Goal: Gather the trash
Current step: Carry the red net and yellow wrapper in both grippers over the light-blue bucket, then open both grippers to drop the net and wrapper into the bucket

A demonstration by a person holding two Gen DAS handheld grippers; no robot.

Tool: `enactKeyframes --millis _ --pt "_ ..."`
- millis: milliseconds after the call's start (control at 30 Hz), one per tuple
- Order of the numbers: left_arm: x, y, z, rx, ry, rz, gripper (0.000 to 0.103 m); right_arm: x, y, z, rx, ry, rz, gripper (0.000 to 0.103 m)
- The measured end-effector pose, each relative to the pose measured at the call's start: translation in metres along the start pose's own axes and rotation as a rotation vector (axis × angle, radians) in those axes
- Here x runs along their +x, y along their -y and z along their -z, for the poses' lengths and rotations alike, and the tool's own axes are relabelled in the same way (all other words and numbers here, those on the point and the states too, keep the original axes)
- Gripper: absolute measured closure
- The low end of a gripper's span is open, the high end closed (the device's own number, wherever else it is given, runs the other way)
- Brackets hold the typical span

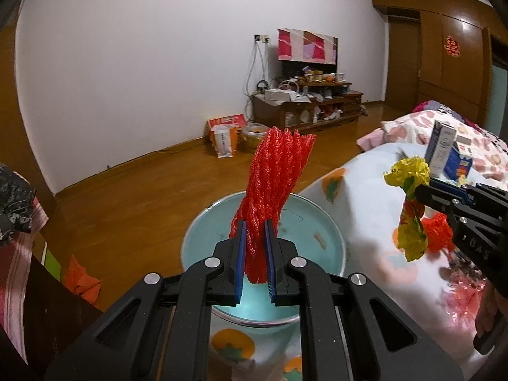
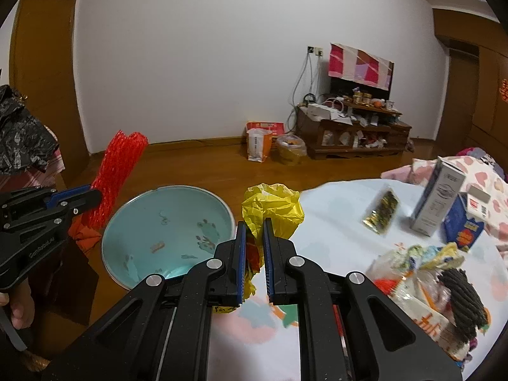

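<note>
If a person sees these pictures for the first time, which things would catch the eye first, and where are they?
Probably the red foam net, standing upright in the shut left gripper over the light blue basin. Next, the crumpled yellow wrapper pinched in the right gripper, just right of the basin, at the edge of the bed, where more wrappers and small boxes lie.

Each fisheye camera sits just behind its own fingers, looking forward and slightly down, close over the bed [image 1: 365, 197]. Both views share the blue basin [image 1: 311, 219] [image 2: 177, 203], the white wall [image 1: 143, 63] [image 2: 206, 63] and the cluttered TV stand [image 1: 304, 108] [image 2: 349, 130]; each also catches the other gripper at its edge.
</note>
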State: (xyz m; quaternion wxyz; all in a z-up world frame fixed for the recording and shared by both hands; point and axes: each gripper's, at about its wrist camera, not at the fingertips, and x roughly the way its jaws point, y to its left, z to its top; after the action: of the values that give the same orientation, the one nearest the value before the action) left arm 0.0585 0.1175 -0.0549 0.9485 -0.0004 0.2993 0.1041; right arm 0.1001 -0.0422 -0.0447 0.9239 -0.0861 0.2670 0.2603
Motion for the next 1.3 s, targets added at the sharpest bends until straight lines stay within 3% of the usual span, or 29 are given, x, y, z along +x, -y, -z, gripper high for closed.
enactKeyframes --millis 1300 --pt "0.024 -0.021 -0.002 -0.076 -0.033 -0.065 0.091 0.025 -0.05 -0.022 -0.08 -0.004 -0.073 0.092"
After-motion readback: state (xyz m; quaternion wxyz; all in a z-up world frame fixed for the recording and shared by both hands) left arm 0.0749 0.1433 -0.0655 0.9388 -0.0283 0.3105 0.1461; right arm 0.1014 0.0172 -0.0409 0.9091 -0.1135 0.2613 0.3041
